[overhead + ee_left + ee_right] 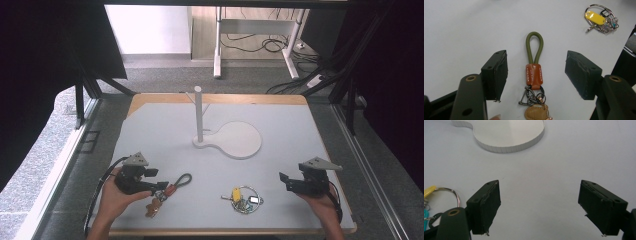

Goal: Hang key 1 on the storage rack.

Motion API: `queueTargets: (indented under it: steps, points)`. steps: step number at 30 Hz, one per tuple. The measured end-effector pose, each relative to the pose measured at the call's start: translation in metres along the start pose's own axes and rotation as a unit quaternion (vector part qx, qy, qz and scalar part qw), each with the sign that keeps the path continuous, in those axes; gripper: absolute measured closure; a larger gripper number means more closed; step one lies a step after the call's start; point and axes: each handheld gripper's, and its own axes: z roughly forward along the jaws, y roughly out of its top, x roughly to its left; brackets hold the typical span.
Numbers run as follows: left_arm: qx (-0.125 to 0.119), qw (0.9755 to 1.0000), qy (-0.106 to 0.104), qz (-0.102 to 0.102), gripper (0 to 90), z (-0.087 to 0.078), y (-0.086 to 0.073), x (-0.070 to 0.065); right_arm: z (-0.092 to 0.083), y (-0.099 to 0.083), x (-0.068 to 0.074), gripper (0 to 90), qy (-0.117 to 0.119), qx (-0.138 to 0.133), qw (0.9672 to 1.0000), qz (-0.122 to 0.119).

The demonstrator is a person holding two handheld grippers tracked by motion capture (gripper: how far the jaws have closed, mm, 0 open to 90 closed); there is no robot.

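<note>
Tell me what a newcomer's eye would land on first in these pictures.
First, the keychain with the green cord loop and orange leather tab, lying on the table between the open jaws of the left gripper without touching them. Next, the key ring with the yellow tag near the front edge, left of the open, empty right gripper. Behind them stands the white stand on its round base.

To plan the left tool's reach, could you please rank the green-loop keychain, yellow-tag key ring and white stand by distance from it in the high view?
1. Green-loop keychain, right beside the left tool.
2. Yellow-tag key ring, front centre.
3. White stand, far centre.
</note>
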Motion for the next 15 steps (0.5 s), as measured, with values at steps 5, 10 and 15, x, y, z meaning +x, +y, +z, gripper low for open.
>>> queueTargets:
  steps: [5,10,15]
  points:
    - [-0.004,1.0000,0.000,-0.001,35.2,-0.0029,-0.0009,0.0003,-0.0025,-0.0008,-0.0013,20.3,0.001,-0.004,1.0000,0.003]
    - [-0.009,1.0000,0.002,-0.002,35.2,-0.0065,-0.0010,0.0016,-0.0028,-0.0006,0.0017,22.1,0.008,-0.005,0.9999,-0.006]
    - [-0.017,0.9998,-0.009,-0.010,35.4,-0.0083,0.0033,0.0025,-0.0012,-0.0015,0.0023,22.4,0.017,-0.005,0.9998,-0.010]
